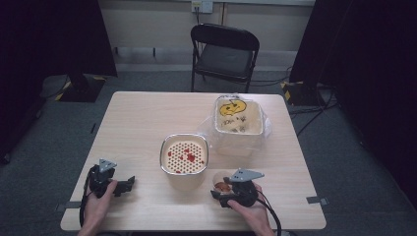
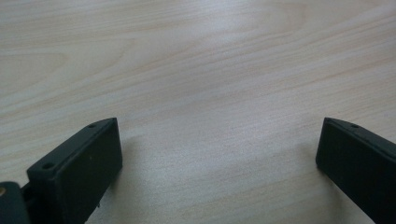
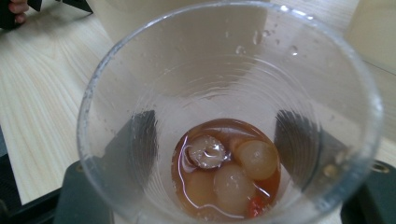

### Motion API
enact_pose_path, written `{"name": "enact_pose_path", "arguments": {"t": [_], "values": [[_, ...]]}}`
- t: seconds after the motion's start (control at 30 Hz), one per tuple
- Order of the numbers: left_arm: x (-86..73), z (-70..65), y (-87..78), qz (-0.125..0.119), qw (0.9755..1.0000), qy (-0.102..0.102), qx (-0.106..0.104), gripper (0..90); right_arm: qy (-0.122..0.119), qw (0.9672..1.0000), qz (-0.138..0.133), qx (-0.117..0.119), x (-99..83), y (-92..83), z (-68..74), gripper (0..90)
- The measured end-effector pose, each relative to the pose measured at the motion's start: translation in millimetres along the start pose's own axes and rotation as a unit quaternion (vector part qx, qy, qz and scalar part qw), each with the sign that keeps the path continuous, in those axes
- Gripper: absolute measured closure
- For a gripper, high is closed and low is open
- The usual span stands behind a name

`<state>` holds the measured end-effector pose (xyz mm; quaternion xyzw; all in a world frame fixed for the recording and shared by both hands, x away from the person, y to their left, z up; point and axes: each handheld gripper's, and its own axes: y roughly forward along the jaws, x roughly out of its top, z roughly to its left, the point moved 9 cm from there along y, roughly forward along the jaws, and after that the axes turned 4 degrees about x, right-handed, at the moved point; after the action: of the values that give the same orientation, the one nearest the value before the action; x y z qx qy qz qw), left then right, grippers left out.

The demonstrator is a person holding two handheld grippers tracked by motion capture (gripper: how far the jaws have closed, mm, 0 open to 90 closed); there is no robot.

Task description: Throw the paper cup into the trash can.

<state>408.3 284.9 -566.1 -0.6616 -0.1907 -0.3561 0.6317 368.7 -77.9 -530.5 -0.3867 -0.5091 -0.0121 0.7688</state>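
A clear plastic cup [image 3: 224,93] stands near the table's front edge, right of centre [image 1: 222,184]. It holds a little reddish liquid with several pale round pieces [image 3: 229,172] at the bottom. My right gripper [image 3: 219,140] has a jaw on each side of the cup, and both dark pads show through its wall, pressed against it. In the high view the right gripper [image 1: 222,191] sits just behind the cup with a hand on it. My left gripper [image 1: 129,183] rests at the front left. Its jaws [image 2: 219,149] stand wide open over bare wood.
A cream bowl with a perforated insert [image 1: 184,155] carrying red bits stands at the table's middle, just left of the cup. Behind it at the right is a bin lined with a plastic bag [image 1: 238,125] and holding yellow scraps. A black folding chair [image 1: 223,51] stands beyond the table.
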Motion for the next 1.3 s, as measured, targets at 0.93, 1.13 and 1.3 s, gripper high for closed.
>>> {"name": "enact_pose_path", "arguments": {"t": [0.93,1.13,1.3], "values": [[0.0,-0.6,0.2,0.000,1.0000,-0.001,-0.003,0.0,0.011,0.9973,-0.062,-0.037,43.9,-28.6,-16.8,42.1],[0.1,-0.6,0.2,0.000,1.0000,-0.002,-0.003,0.0,0.000,0.9957,-0.082,-0.043,68.7,-42.2,-16.1,42.3],[0.0,-0.6,0.2,0.000,1.0000,-0.001,-0.003,0.0,-0.014,0.9932,-0.104,-0.049,95.5,-52.4,-14.9,42.5]]}}
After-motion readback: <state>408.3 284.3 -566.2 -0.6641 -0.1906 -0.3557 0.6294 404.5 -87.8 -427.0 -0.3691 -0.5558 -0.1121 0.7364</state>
